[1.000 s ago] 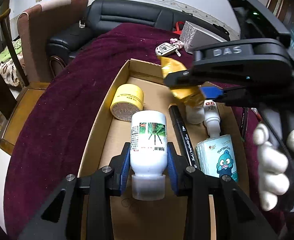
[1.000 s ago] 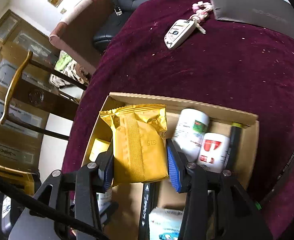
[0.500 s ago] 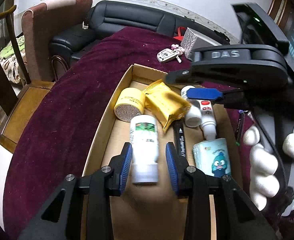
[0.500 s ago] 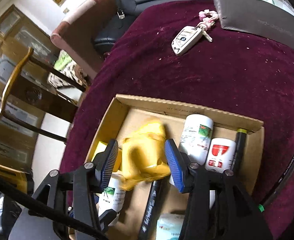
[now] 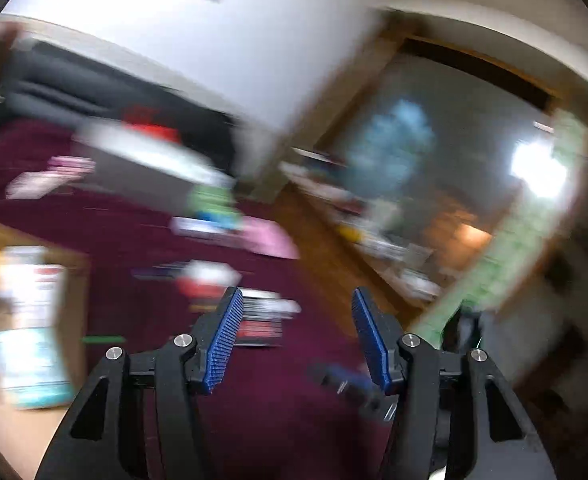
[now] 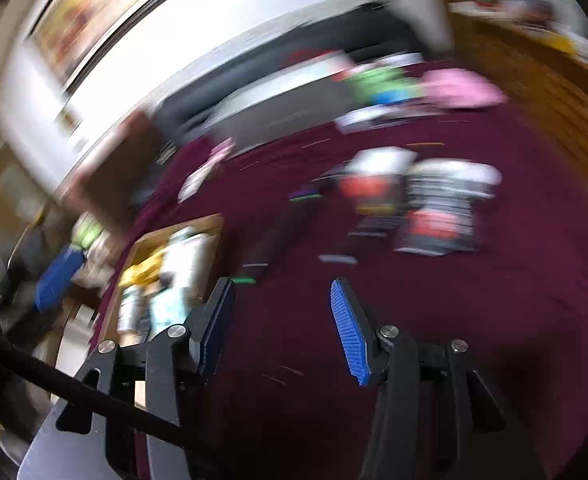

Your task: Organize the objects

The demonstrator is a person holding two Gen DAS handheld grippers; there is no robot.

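Both views are heavily blurred. Left gripper [image 5: 294, 336] fingers have just been spreading, nothing between; right gripper [image 6: 282, 328] fingers spread, empty. Box [image 6: 214, 240] is seen at left; table [image 6: 414, 320] items unreadable.

Both hand-held grippers, left [image 5: 294, 340] and right [image 6: 282, 328], released items, jaws opening, empty.

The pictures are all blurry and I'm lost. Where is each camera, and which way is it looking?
Left wrist: on the left gripper, looking along its open, empty jaws over the maroon cloth towards a wall; the box is at far left.
Right wrist: on the right gripper, looking down at the cloth; jaws open and empty; box lower left.
Both show: cloth, box, and blurred packets.
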